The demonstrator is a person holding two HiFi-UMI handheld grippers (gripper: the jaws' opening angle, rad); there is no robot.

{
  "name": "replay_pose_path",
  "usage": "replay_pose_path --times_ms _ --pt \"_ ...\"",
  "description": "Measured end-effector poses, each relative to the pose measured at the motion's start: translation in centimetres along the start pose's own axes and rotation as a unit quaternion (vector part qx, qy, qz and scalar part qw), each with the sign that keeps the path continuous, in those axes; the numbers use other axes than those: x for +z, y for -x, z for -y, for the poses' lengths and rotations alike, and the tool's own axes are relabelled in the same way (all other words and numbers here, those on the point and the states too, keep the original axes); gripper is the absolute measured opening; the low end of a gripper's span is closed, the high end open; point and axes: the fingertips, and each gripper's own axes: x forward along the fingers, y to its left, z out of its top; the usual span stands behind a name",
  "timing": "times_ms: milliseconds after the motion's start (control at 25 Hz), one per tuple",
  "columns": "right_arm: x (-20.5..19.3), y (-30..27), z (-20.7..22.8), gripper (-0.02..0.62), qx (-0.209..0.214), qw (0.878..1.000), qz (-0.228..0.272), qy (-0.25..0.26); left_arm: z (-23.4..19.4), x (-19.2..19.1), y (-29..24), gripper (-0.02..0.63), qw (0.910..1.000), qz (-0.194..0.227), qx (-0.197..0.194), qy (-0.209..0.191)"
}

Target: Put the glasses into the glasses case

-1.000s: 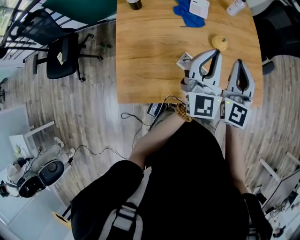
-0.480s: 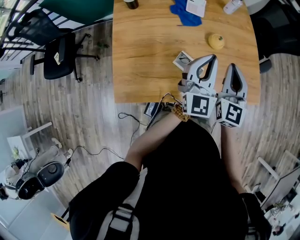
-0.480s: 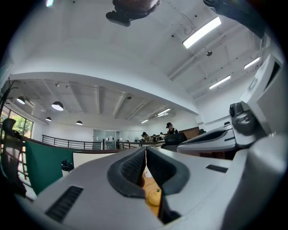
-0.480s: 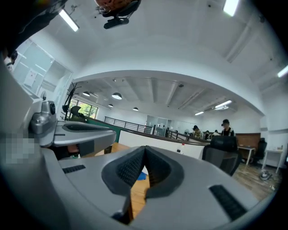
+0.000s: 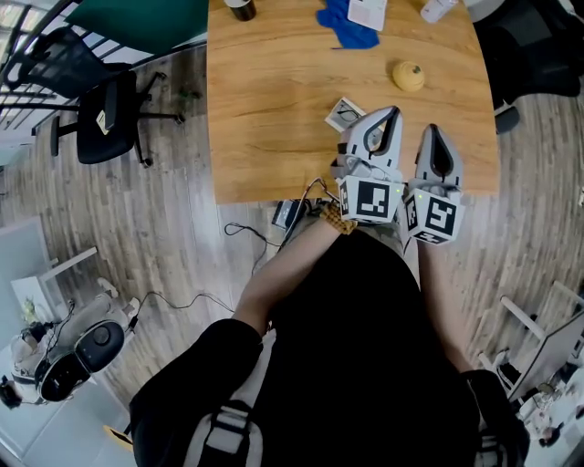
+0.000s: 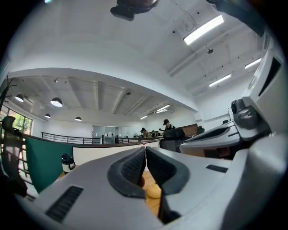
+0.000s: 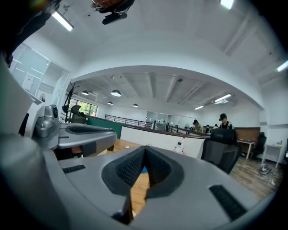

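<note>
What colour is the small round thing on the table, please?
The round thing is yellow, clearest in the head view.

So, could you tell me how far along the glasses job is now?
Nothing looks done yet. Nothing is in hand: the left hand-held gripper and right hand-held gripper are both shut and empty over the table edge. I cannot make out glasses or a case, so the whole job is left.

I count two grippers, the left gripper (image 5: 393,110) and the right gripper (image 5: 432,129). There is one wooden table (image 5: 265,109), one yellow round thing (image 5: 408,75), one blue cloth (image 5: 347,27), one small card (image 5: 343,113) and one black office chair (image 5: 105,114).
</note>
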Motion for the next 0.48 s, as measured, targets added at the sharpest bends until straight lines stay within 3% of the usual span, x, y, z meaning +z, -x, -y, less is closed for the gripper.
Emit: replay_pose_path --times_ms 480 --pt "-0.08 0.39 -0.91 0.005 0.005 1.000 -0.003 0.005 -0.17 0.29 0.82 0.023 0.9997 -0.009 -0.013 -0.018"
